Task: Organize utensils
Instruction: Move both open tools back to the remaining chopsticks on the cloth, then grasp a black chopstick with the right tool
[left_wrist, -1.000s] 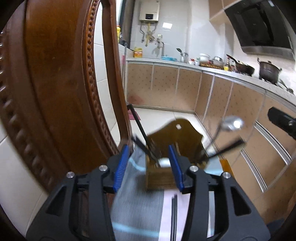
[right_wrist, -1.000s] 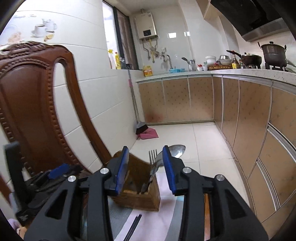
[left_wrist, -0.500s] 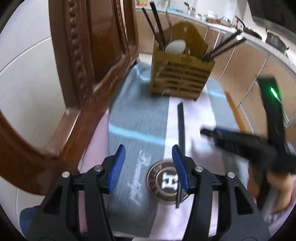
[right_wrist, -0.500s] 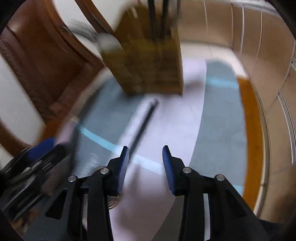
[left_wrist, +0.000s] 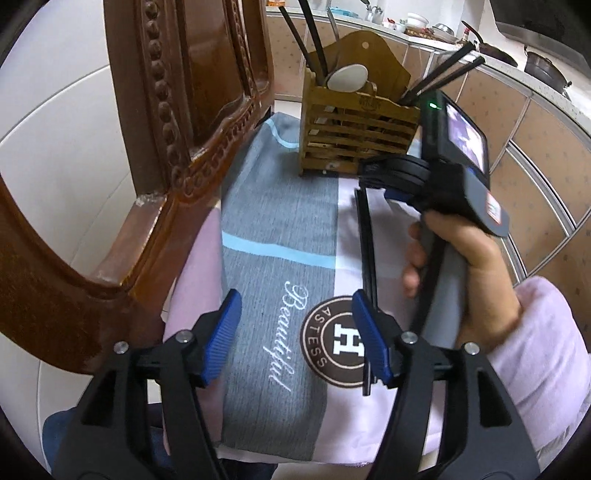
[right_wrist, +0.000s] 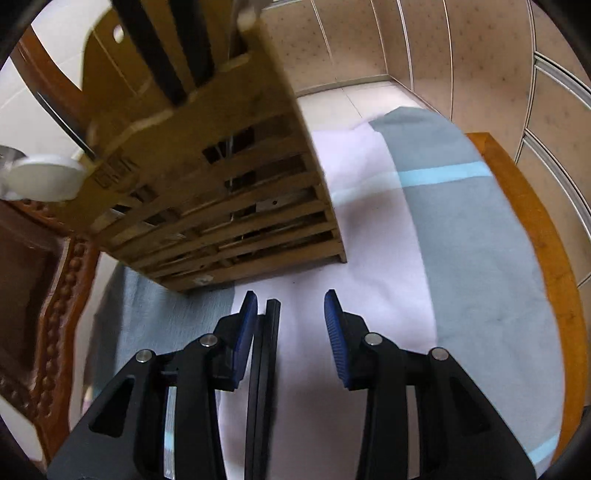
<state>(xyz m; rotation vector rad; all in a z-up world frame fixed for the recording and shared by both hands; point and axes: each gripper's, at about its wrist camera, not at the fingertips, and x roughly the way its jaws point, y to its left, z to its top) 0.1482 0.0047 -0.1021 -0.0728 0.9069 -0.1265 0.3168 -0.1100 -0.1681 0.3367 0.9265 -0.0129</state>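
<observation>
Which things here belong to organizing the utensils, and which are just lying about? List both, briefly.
Part of the job:
- pair of black chopsticks lying on the cloth
- slatted wooden utensil holder
- white spoon and black chopsticks already standing in it
- right gripper, open around the loose pair's end

Just lying about:
- grey and pink printed cloth
- carved brown wooden chair back
- kitchen counter pots

One wooden holder (left_wrist: 356, 122), two loose chopsticks (left_wrist: 367, 251), one white spoon (left_wrist: 347, 76).
</observation>
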